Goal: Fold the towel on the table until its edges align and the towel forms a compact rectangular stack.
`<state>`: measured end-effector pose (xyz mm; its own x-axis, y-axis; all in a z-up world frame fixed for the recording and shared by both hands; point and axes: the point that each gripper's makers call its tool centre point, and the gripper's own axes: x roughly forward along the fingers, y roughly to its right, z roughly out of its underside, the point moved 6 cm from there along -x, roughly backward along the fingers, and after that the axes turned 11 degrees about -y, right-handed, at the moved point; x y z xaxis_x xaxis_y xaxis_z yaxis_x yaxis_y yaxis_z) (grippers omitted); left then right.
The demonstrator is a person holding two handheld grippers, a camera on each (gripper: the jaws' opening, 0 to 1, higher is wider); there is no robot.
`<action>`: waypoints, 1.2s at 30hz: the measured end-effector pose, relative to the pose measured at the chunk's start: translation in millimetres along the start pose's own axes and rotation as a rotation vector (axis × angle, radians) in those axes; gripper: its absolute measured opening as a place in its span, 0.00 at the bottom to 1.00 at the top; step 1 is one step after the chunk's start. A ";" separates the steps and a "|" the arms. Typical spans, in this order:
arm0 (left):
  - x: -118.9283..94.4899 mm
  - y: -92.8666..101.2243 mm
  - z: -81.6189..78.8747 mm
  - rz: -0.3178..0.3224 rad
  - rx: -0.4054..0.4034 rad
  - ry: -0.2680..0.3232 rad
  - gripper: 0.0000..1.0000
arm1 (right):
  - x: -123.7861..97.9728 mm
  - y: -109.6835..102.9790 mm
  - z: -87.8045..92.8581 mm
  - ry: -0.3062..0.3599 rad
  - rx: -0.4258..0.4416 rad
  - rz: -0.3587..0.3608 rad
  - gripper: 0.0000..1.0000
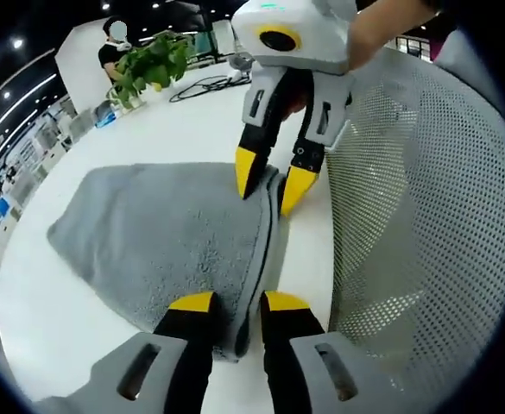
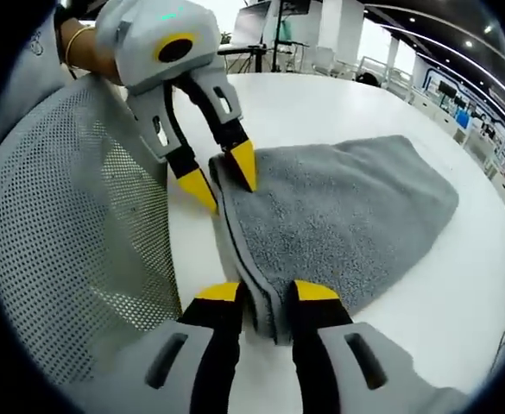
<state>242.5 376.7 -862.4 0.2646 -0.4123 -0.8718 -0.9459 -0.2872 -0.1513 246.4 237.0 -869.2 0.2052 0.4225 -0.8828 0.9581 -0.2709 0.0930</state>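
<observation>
- Left gripper view: the grey towel (image 1: 174,237) lies folded on the white table (image 1: 53,319), fluffy in texture, with its doubled edge running along the side nearest the mesh chair back (image 1: 416,216).
- The left gripper (image 1: 238,302) rises from the bottom of the view, its yellow-tipped jaws pinching the near end of that doubled edge.
- The right gripper (image 1: 270,183) comes down from above, held by a hand (image 1: 381,26); its tips straddle the far end of the same edge, one on the towel's upper face.
- The towel's long axis runs from one gripper to the other, and its body spreads away from the chair toward a potted plant (image 1: 153,65) across the table.
- Right gripper view: the towel (image 2: 347,216) lies flat on the table (image 2: 459,293), layered edge beside the chair back (image 2: 71,233).
- The right gripper (image 2: 267,293) clamps the near corner of the edge.
- The left gripper (image 2: 224,178) angles down from the upper left, its tips set on either side of the far corner, gripping it.
- The folded edge runs between both grippers.
</observation>
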 end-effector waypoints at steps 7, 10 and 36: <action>3.1 0.3 -2.7 0.000 0.021 -0.038 0.17 | 0.5 0.0 1.9 0.023 0.005 0.009 0.16; 2.8 1.6 -3.3 -0.028 0.023 -0.023 0.15 | 1.9 4.0 0.5 0.008 0.002 0.017 0.12; 4.5 -5.1 -1.6 -0.004 -0.024 -0.013 0.07 | 8.8 2.1 1.2 -0.007 0.026 0.117 0.05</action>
<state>248.9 375.0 -864.8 0.2657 -0.3995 -0.8774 -0.9399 -0.3099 -0.1435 250.0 239.2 -877.3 0.3139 0.3810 -0.8696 0.9221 -0.3406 0.1836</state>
